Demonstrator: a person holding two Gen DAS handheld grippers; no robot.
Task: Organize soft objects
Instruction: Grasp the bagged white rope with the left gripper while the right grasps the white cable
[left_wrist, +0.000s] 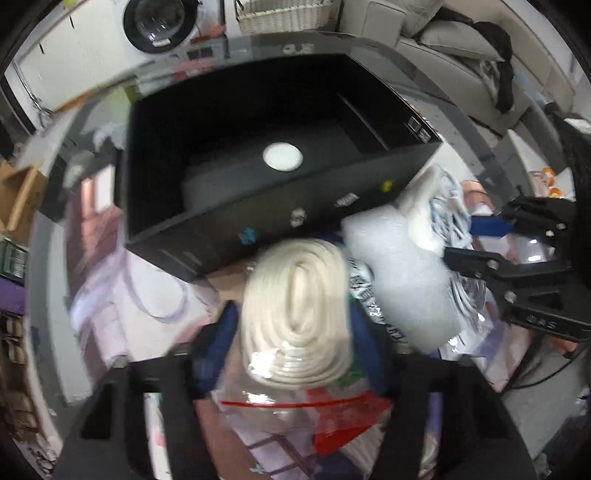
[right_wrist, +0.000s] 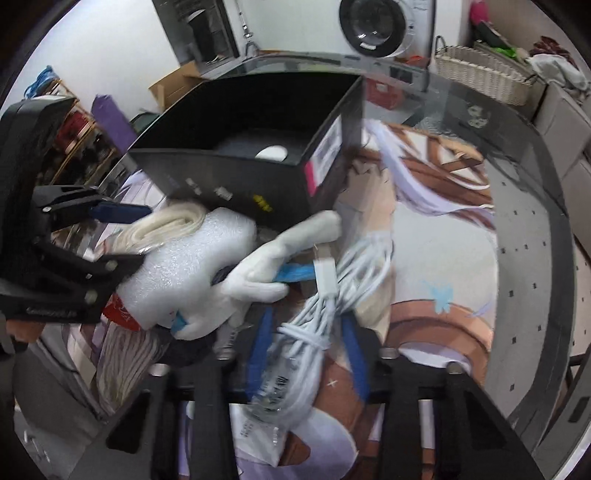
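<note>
A coil of cream rope (left_wrist: 295, 280) in a clear bag lies in front of an open black box (left_wrist: 369, 199). My left gripper (left_wrist: 291, 314) points down over it, its blue pads pressing on both sides of the coil. In the right wrist view a bundle of white cable (right_wrist: 332, 280) sits between the blue pads of my right gripper (right_wrist: 306, 325), which is shut on it. The left gripper (right_wrist: 144, 236) shows at the left edge there, and the right gripper (left_wrist: 461, 240) at the right edge of the left wrist view. Between the two lie a white foam piece (left_wrist: 399, 273) (right_wrist: 192, 258) and a white plush toy (right_wrist: 258, 273).
The black box (right_wrist: 240, 177) holds a white disc (left_wrist: 282, 157). Everything rests on a printed mat (right_wrist: 443, 258) on a dark glass table (right_wrist: 535, 221). Behind stand a wicker basket (right_wrist: 480, 74), a washing machine (right_wrist: 376, 26) and a sofa (left_wrist: 461, 48).
</note>
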